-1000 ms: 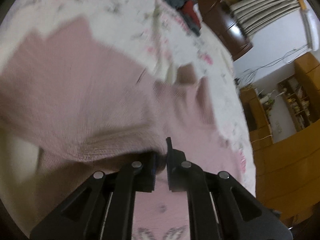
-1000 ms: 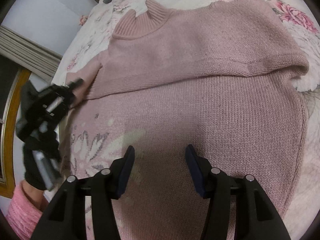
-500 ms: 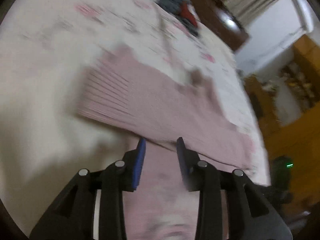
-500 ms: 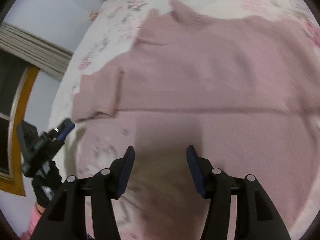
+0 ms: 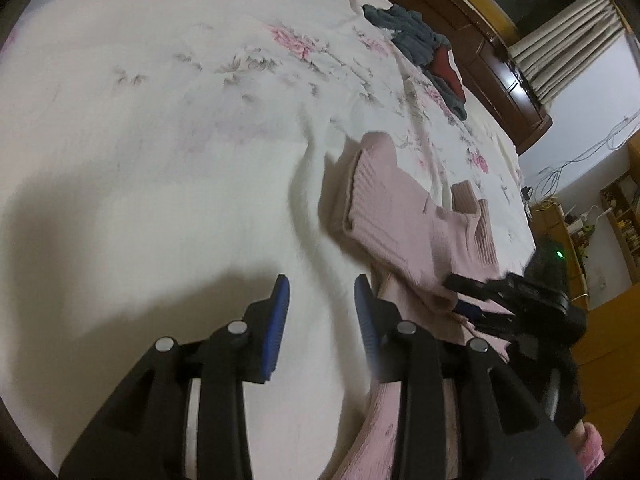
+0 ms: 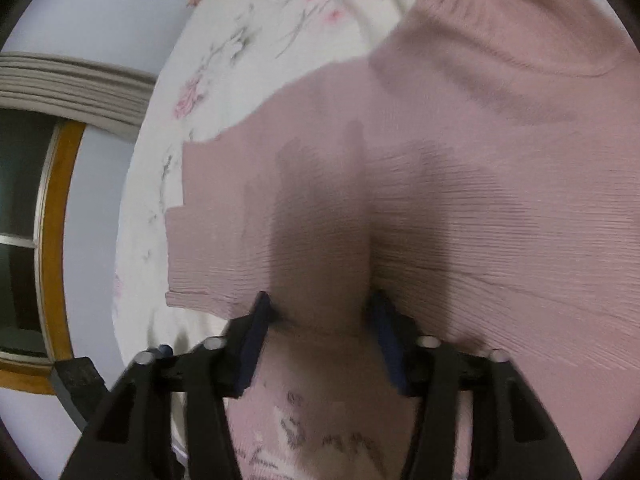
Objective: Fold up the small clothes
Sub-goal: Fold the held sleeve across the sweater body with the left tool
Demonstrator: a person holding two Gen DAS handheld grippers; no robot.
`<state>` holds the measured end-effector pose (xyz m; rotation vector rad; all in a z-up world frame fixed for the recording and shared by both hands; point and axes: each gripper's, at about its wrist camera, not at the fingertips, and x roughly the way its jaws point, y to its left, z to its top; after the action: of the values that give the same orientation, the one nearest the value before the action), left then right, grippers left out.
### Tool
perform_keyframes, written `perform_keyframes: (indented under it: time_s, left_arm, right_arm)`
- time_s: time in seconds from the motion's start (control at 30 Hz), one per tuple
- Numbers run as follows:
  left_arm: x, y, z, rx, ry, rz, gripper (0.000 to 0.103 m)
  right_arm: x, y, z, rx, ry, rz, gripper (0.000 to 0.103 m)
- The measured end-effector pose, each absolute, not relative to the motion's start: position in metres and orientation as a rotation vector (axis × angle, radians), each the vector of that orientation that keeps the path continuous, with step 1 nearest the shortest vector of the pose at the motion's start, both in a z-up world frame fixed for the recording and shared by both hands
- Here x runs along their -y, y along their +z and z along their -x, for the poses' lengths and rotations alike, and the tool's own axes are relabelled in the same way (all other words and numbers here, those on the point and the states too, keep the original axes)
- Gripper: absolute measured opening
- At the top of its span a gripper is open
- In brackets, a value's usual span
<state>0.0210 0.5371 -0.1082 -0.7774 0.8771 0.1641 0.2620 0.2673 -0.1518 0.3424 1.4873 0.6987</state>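
Released from the sleeve, left claw (image 5: 320, 312) open beside pink sweater (image 5: 404, 224); right claw (image 6: 322, 316) open, straddling its fold; folding half-done.

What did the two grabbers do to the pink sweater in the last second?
The left gripper let go of the pink knitted sweater, opened and swung left, now over bare white floral bedspread. The sleeve it held lies folded across the sweater. The right gripper moved forward and down, its open fingers straddling a raised fold. The grey and red clothes pile stayed put.
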Motion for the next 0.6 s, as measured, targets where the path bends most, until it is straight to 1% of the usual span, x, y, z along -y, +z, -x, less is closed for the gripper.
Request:
perform_keyframes:
  time_s: [0.03,0.07,0.1,0.4,0.6]
  left_arm:
    - [-0.536,-0.110,-0.019,-0.882,0.161,0.782,0.034]
    - [-0.537,-0.112,-0.017,-0.886,0.158,0.783,0.034]
    - [-0.535,-0.113,-0.017,-0.891,0.156,0.782,0.034]
    - [-0.515,-0.108,-0.039,-0.889,0.115,0.741,0.034]
    - [-0.497,-0.102,-0.055,-0.894,0.087,0.700,0.034]
  right_arm:
    - [-0.269,-0.152,-0.262,-1.483,0.704,-0.337,0.027]
    - [-0.270,-0.151,-0.260,-1.470,0.718,-0.337,0.017]
    - [-0.267,-0.147,-0.260,-1.452,0.738,-0.350,0.014]
    - [-0.197,-0.107,-0.271,-1.342,0.704,-0.408,0.013]
    - [-0.164,-0.116,-0.276,-1.343,0.612,-0.395,0.013]
